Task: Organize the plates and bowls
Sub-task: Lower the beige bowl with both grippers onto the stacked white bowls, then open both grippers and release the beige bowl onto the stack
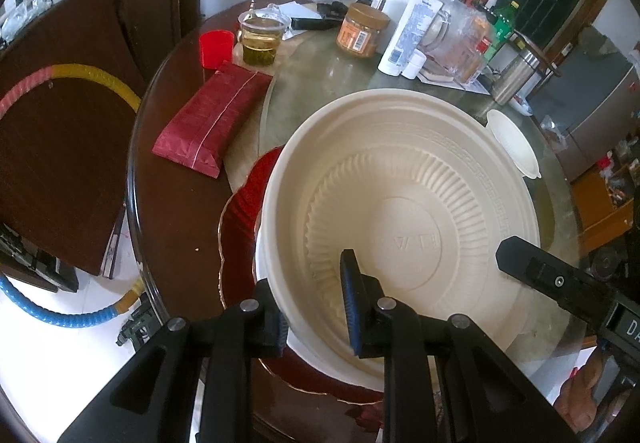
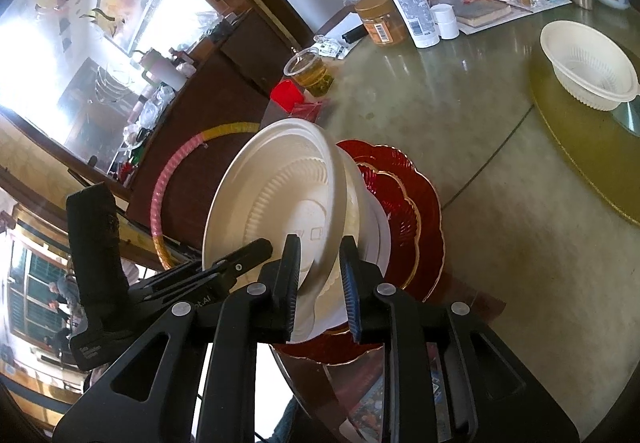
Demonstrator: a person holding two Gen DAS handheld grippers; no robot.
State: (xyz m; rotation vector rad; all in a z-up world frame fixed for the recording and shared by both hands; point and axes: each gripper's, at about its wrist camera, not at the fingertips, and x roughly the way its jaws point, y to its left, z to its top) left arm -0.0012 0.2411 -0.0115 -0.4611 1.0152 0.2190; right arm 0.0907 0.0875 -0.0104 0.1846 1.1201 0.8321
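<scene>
A large cream bowl [image 1: 400, 203] is held tilted above a stack: a white plate [image 1: 262, 267] on red scalloped plates [image 1: 240, 215]. My left gripper [image 1: 316, 311] is shut on the bowl's near rim, one finger inside, one outside. My right gripper [image 2: 318, 283] is shut on the same bowl's rim [image 2: 280, 203] from the opposite side; its finger shows in the left wrist view [image 1: 532, 267]. The red plates [image 2: 408, 203] lie at the table's edge. A small cream bowl [image 2: 588, 67] stands apart on the turntable; it also shows in the left wrist view [image 1: 514, 143].
A red packet [image 1: 212, 123], a red cup [image 1: 216, 49], a cup of tea [image 1: 260, 39], a brown jar [image 1: 362, 31], a white tube [image 1: 408, 39], a glass pitcher [image 1: 456, 31] and a steel flask [image 1: 514, 77] crowd the round table's far side. A hoop [image 1: 72, 75] leans left.
</scene>
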